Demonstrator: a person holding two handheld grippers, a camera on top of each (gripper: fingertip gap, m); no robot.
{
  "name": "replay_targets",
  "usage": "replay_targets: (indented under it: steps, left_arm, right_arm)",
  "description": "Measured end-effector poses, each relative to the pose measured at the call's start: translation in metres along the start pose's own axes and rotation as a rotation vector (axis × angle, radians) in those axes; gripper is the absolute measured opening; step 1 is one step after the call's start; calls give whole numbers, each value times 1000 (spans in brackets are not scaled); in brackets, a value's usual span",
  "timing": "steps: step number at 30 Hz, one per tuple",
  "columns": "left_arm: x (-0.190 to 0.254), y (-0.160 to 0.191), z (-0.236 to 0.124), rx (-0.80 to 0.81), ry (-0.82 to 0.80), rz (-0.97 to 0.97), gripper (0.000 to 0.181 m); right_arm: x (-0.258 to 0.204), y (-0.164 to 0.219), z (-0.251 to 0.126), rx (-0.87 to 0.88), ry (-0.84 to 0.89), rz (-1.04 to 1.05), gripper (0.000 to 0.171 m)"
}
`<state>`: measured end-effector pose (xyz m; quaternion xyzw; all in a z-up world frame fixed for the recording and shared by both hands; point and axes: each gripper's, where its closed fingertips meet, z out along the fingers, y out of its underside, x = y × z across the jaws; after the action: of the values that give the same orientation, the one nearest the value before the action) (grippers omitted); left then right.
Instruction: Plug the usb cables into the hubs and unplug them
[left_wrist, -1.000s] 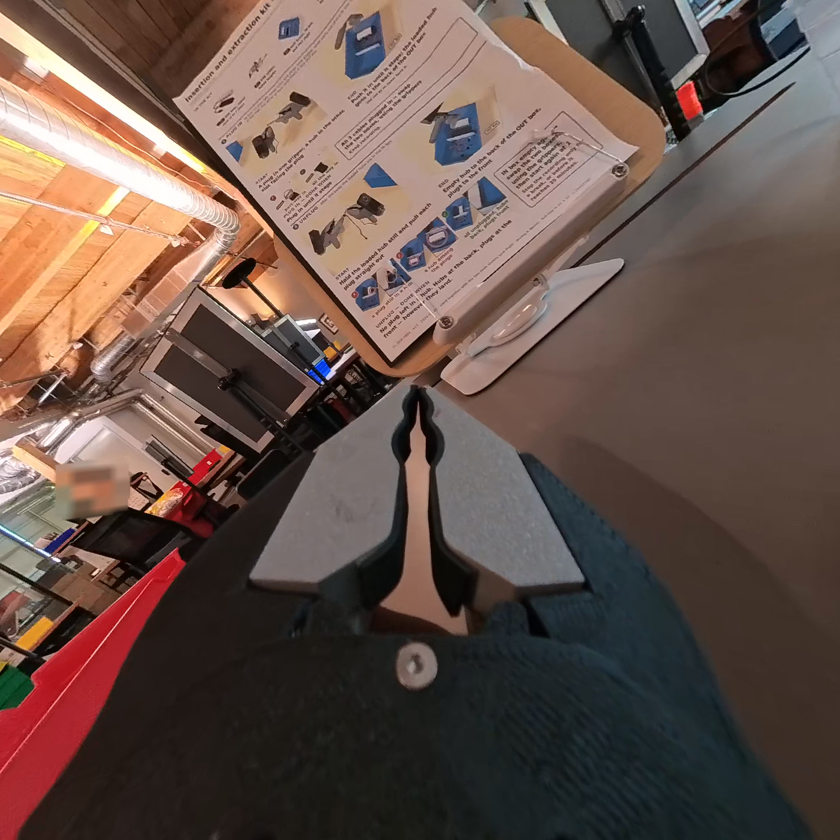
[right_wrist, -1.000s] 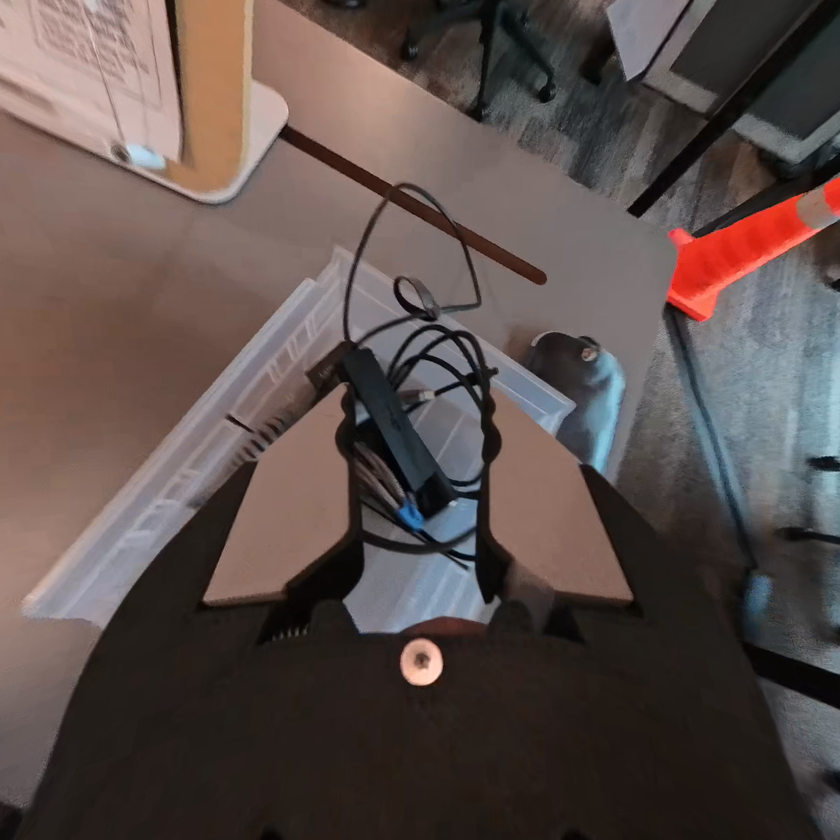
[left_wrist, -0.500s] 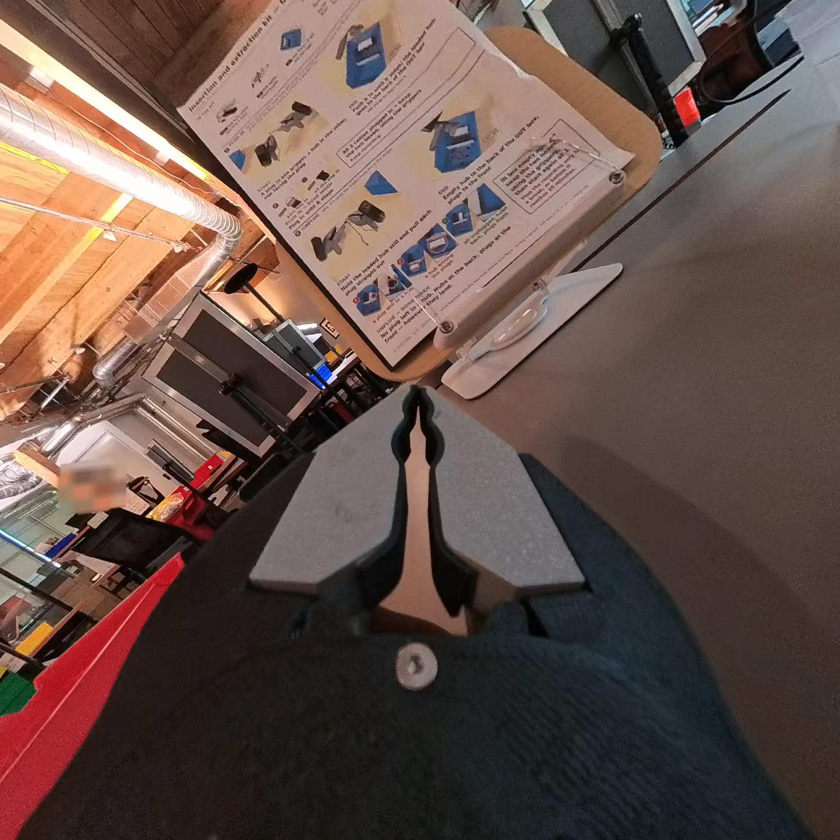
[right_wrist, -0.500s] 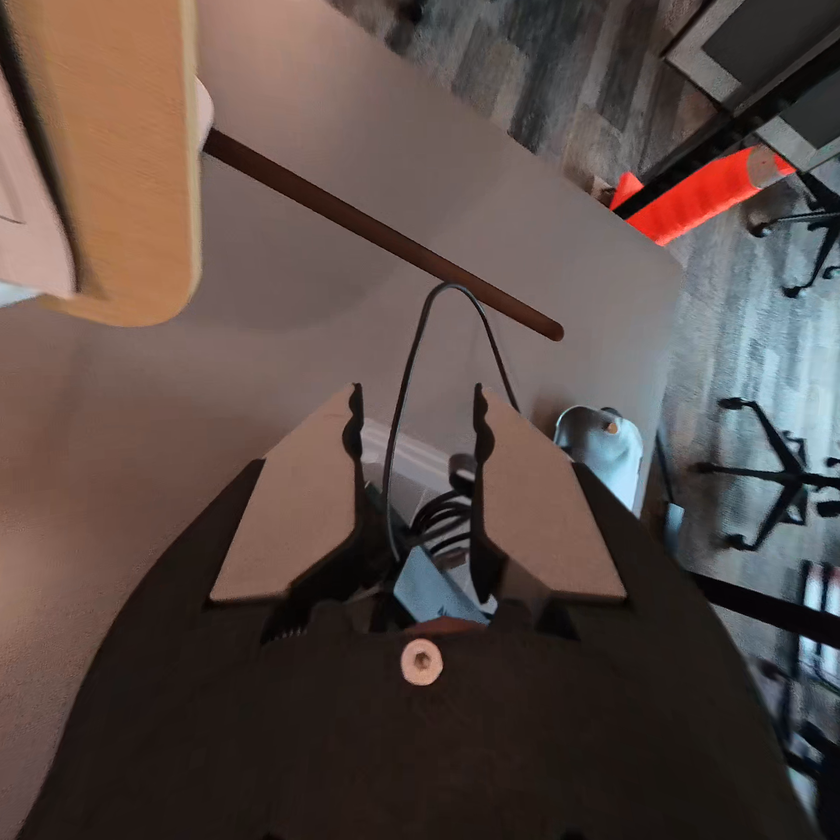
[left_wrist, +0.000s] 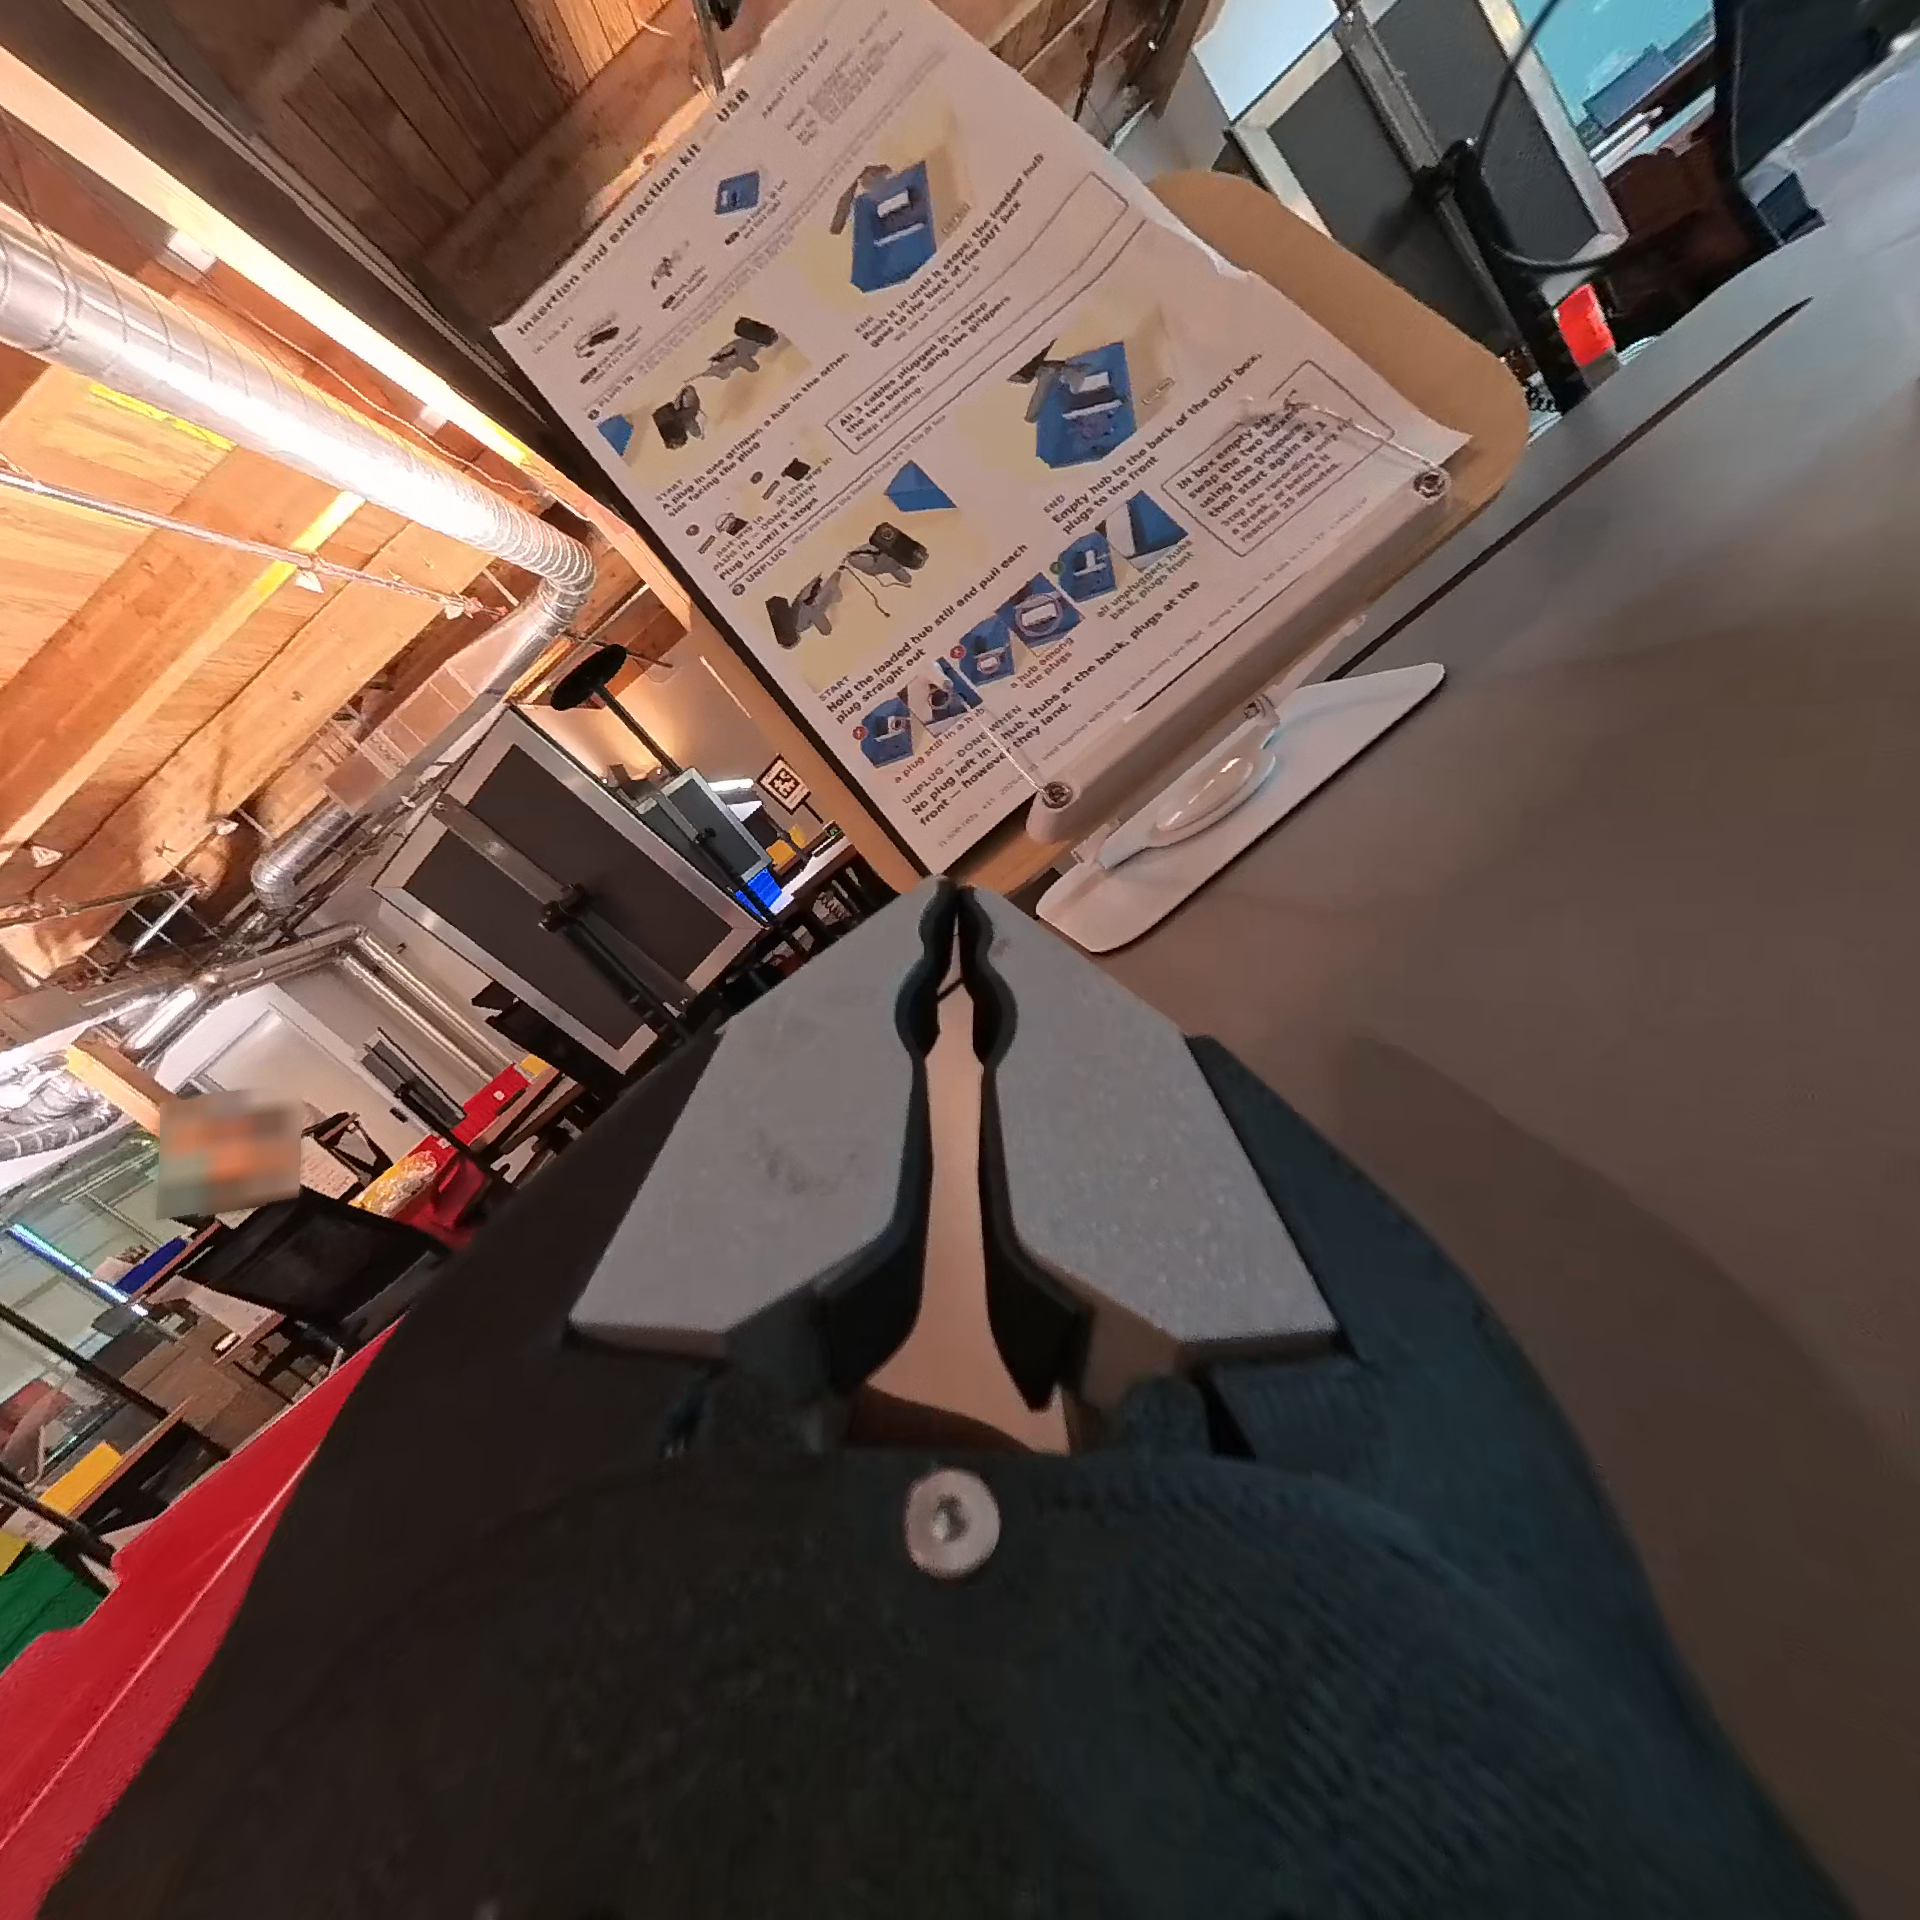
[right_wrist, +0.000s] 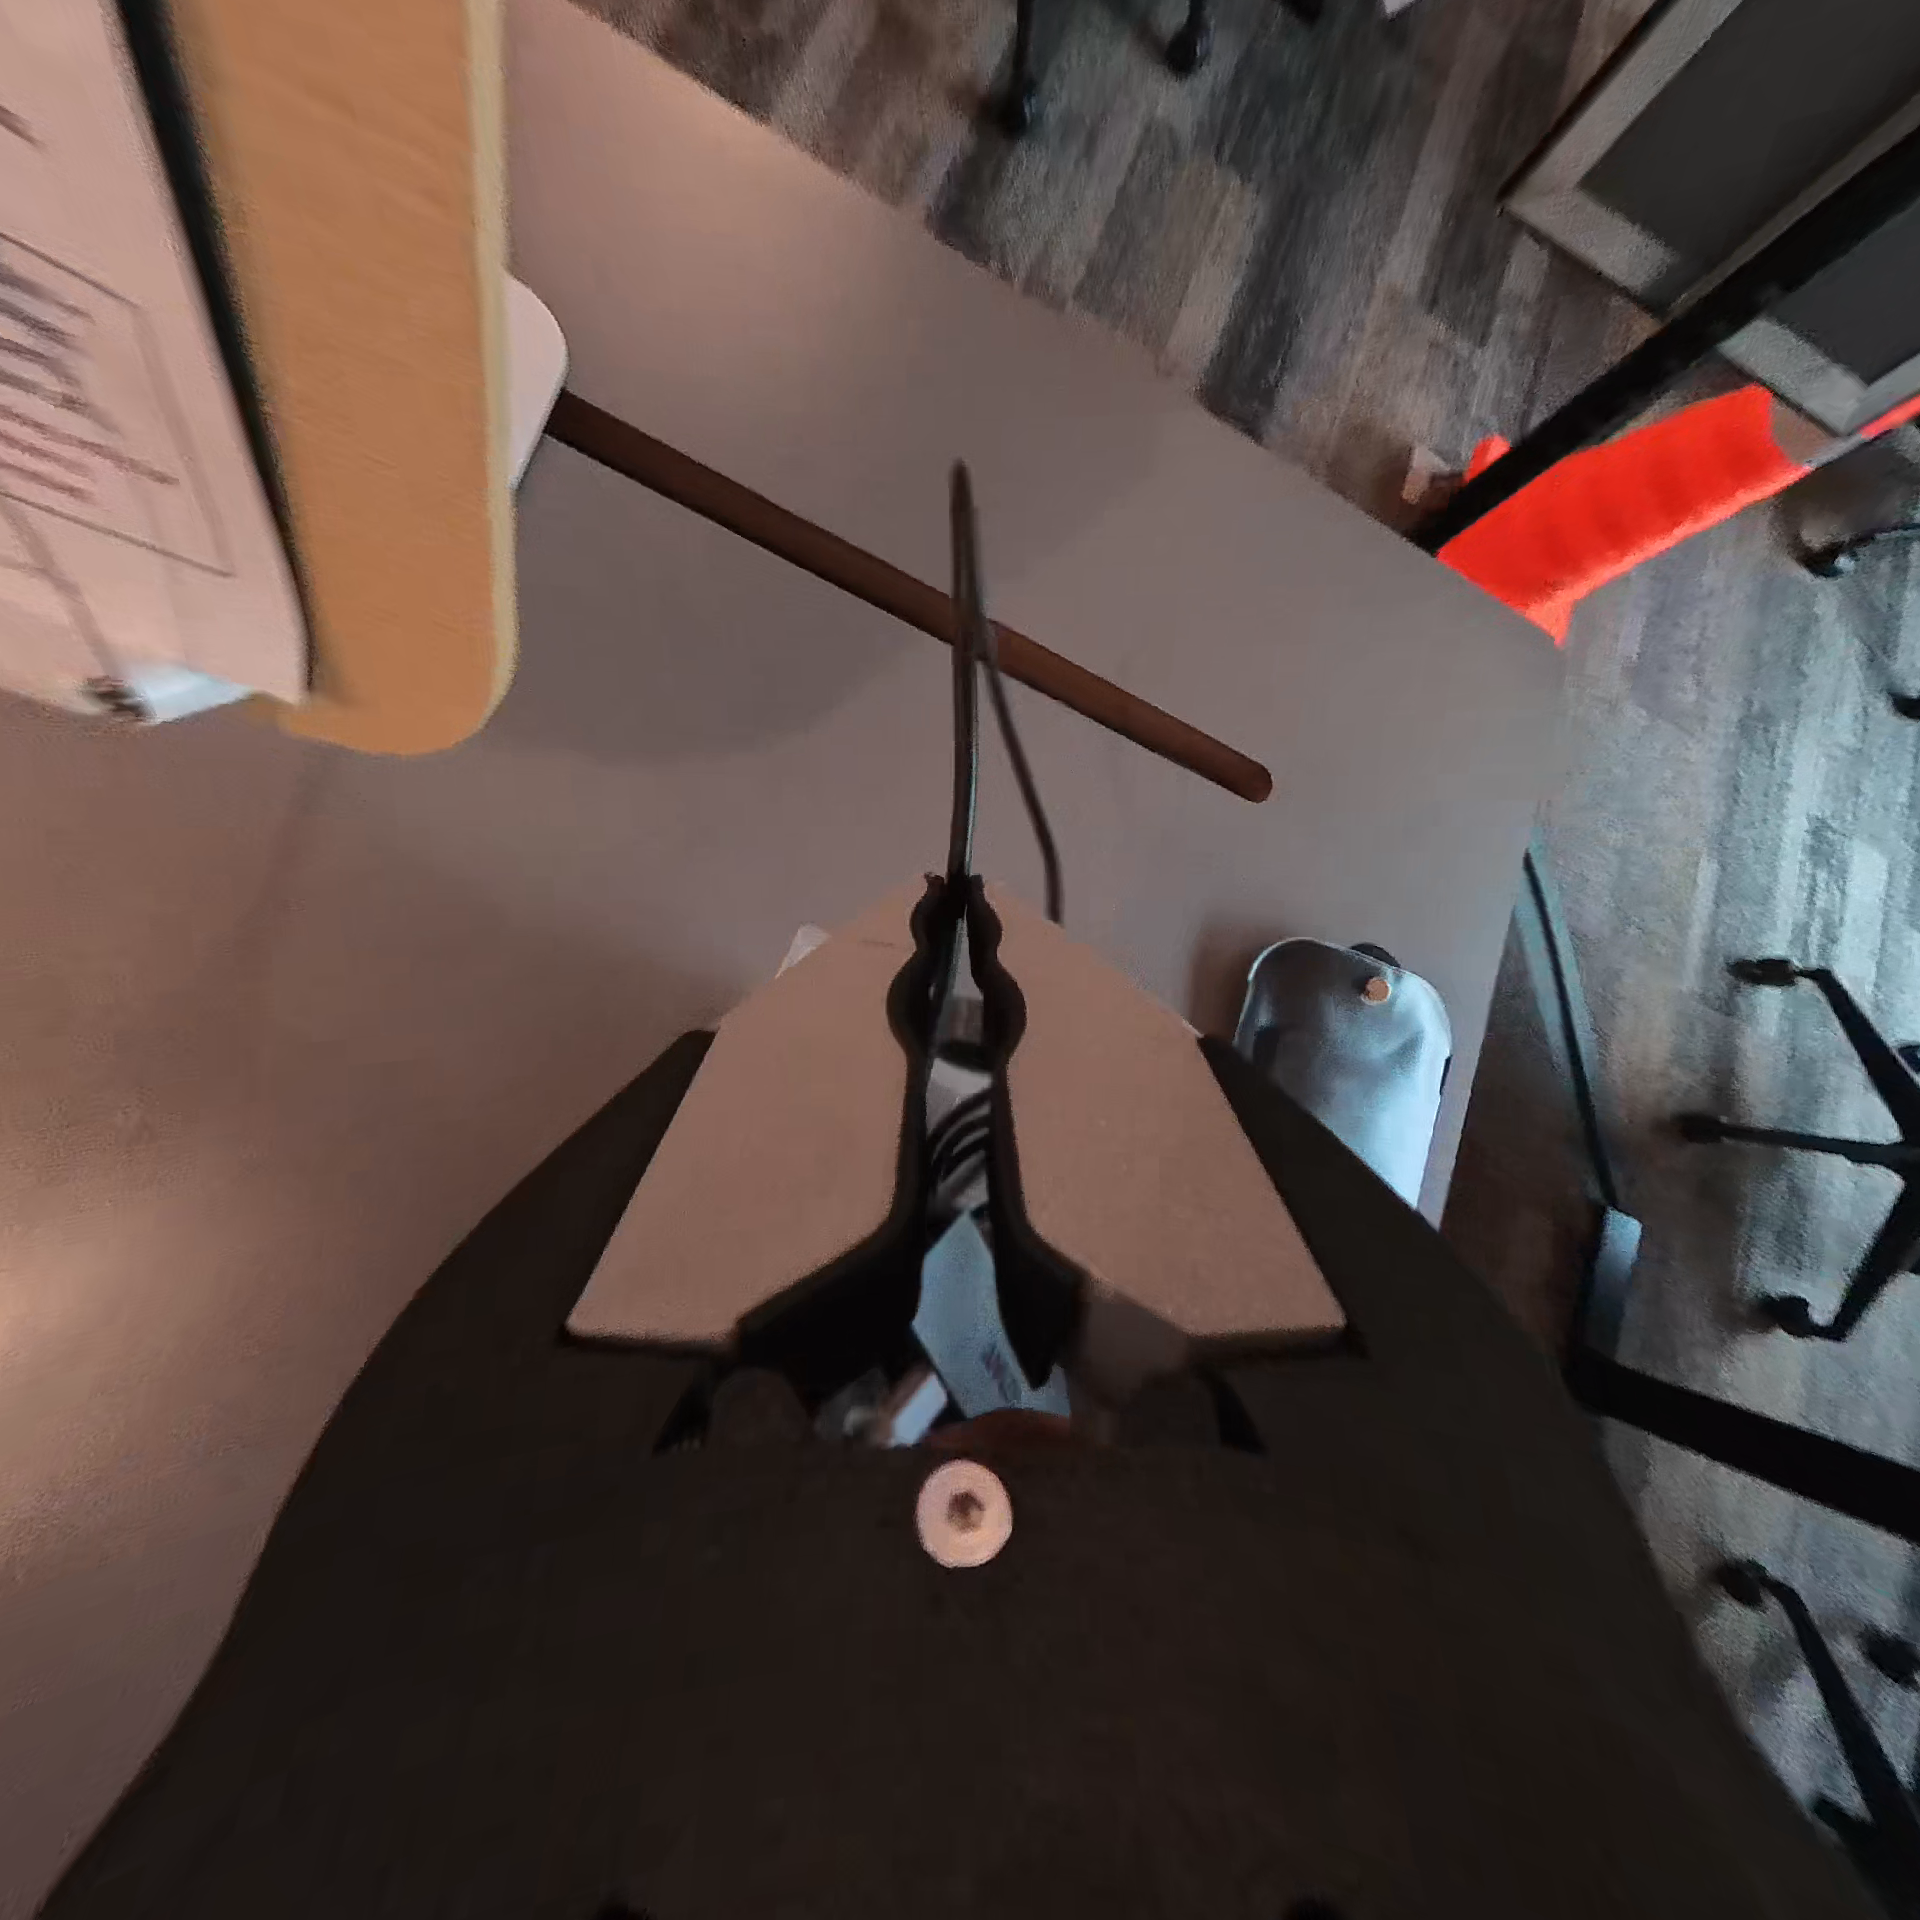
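My right gripper (right_wrist: 957, 896) is shut on a thin black USB cable (right_wrist: 966, 665). The cable's loop sticks up past the fingertips over the grey table (right_wrist: 1195, 520). Behind the closed fingers I glimpse more black cables (right_wrist: 956, 1132) and a pale flat piece (right_wrist: 961, 1299); I cannot tell whether that piece is a hub. A corner of the clear box (right_wrist: 802, 948) peeks out beside the left finger; the rest is hidden. My left gripper (left_wrist: 954, 906) is shut and empty, held low over the table (left_wrist: 1558, 1039).
A printed instruction sheet (left_wrist: 935, 468) stands on a white base (left_wrist: 1247, 810) at the back of the table, with a wooden board (right_wrist: 364, 364) behind it. A red bin (left_wrist: 156, 1662) sits at the left. A dark seam (right_wrist: 831, 582) crosses the table. A grey-blue object (right_wrist: 1340, 1049) sits at the table edge, and an orange cone (right_wrist: 1621, 509) lies on the floor. Tip to tip, the grippers are about 45 centimetres apart. It is some 30 centimetres from my right tips to the grey-blue object (right_wrist: 1340, 1049).
My right gripper went from open above the box of cables to low in it, and closed on the cable loop. The left gripper stayed shut and hardly moved.
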<state>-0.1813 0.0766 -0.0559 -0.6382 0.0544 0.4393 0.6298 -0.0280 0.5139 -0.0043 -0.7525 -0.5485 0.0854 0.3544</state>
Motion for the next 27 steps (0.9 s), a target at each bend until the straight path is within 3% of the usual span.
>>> replay_targets:
  steps: [3, 7, 10, 18, 27]
  left_arm:
    - [-1, -1, -2, 4, -4, -16, 0]
    - [7, -1, 0, -4, 13, 5, 0]
    - [17, -3, -1, -2, 32, 42, 0]
    - [27, -2, -4, -17, 48, 92, 0]
    - [22, 0, 0, -21, 39, 58, 0]
  right_arm:
    - [1, 17, -36, -6, -96, -4, 1]
    - [6, 76, -49, -233, -101, -104, 1]
    - [-9, 118, -34, -383, -102, -228, 1]
    - [-36, 156, 27, -463, -169, -211, 1]
    - [-43, 158, 42, -434, -217, -253, 1]
